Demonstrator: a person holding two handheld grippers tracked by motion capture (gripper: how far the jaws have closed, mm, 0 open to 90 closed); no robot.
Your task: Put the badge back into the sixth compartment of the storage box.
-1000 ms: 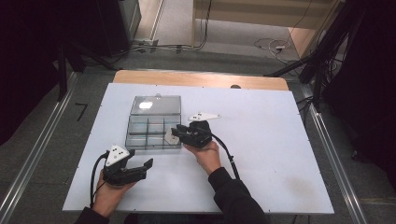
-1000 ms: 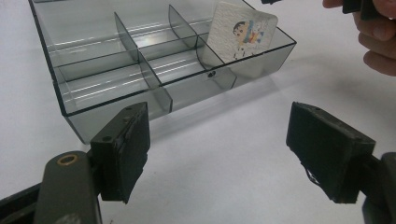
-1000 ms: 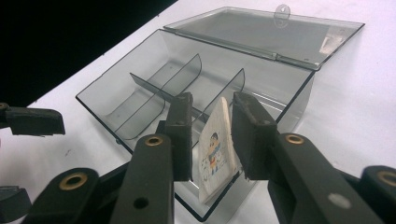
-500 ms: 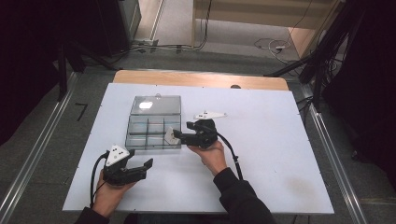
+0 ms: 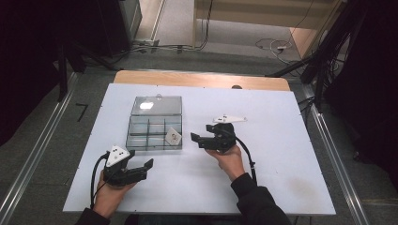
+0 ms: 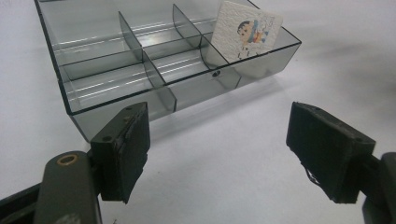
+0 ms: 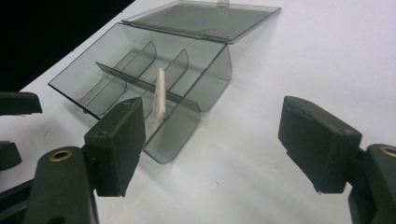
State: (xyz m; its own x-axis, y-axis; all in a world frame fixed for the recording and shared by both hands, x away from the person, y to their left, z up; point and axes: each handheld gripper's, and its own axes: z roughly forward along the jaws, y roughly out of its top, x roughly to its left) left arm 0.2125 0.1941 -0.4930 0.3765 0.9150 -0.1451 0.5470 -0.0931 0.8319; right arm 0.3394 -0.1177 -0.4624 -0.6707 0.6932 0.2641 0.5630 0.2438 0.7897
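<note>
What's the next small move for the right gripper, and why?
Probably draw the right gripper a little further from the clear smoky plastic compartment box. Its jaws have just been opening and hold nothing, and the small white picture card already leans in a near corner compartment. The hinged lid lies open, so closing it may follow.

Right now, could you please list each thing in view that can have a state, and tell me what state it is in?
Clear plastic box: open, lid folded back flat on the table.
Card: leaning on edge in the box's near right compartment, free of both grippers.
Right gripper: jaws have just been opening, nothing between them, beside the box.
Left gripper: open, nothing between the jaws, in front of the box.
</note>
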